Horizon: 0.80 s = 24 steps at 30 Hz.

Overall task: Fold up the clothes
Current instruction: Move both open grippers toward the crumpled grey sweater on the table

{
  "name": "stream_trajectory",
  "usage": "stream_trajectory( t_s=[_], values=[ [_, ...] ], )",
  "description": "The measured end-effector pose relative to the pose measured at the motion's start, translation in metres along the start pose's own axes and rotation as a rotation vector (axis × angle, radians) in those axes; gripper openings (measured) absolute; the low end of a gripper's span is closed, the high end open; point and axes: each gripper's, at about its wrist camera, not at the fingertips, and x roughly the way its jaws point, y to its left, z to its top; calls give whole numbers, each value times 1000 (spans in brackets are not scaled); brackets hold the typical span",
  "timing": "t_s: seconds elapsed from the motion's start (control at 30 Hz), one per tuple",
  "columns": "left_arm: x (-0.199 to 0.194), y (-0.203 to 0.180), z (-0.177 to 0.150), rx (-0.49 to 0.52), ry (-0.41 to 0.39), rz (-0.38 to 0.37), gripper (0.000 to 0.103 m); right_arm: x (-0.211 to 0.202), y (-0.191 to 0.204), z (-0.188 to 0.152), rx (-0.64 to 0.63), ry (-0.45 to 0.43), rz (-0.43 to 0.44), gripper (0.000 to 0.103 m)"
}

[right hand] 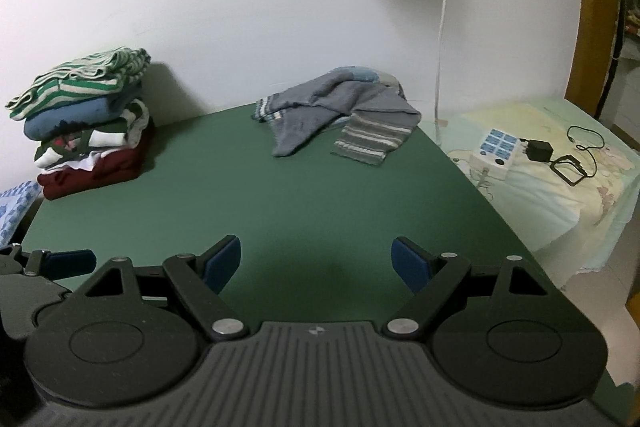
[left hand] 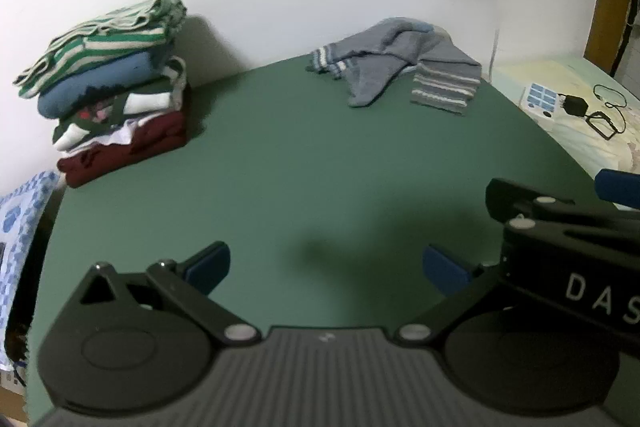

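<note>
A crumpled grey sweater [left hand: 400, 67] [right hand: 340, 111] with striped cuffs and hem lies at the far right of the green table [left hand: 280, 167] [right hand: 280, 195], against the wall. A stack of folded clothes [left hand: 112, 87] [right hand: 84, 123], green-striped on top and dark red at the bottom, stands at the far left. My left gripper [left hand: 326, 267] hovers open over the near part of the table, holding nothing. My right gripper [right hand: 316, 261] is open too, beside the left one, and its body [left hand: 568, 247] shows at the right of the left wrist view.
A bed [right hand: 560, 179] with a pale sheet adjoins the table's right edge; a white power strip [right hand: 496, 147] [left hand: 540, 99], a black adapter [right hand: 538, 150] and cables lie on it. A blue-patterned cloth [left hand: 20, 227] sits off the table's left edge. A white wall [right hand: 280, 7] stands behind.
</note>
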Motion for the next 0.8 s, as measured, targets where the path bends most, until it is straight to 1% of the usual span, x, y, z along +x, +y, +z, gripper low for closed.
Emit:
stream_trajectory(
  t_s=[0.47,0.8],
  values=[
    [4,-38,8,39,2,-25,103,3,-39,-2,36,-5,-24,85],
    [7,-56,9,65,5,-36,103,4,-58,-1,48,-3,-33,85]
  ],
)
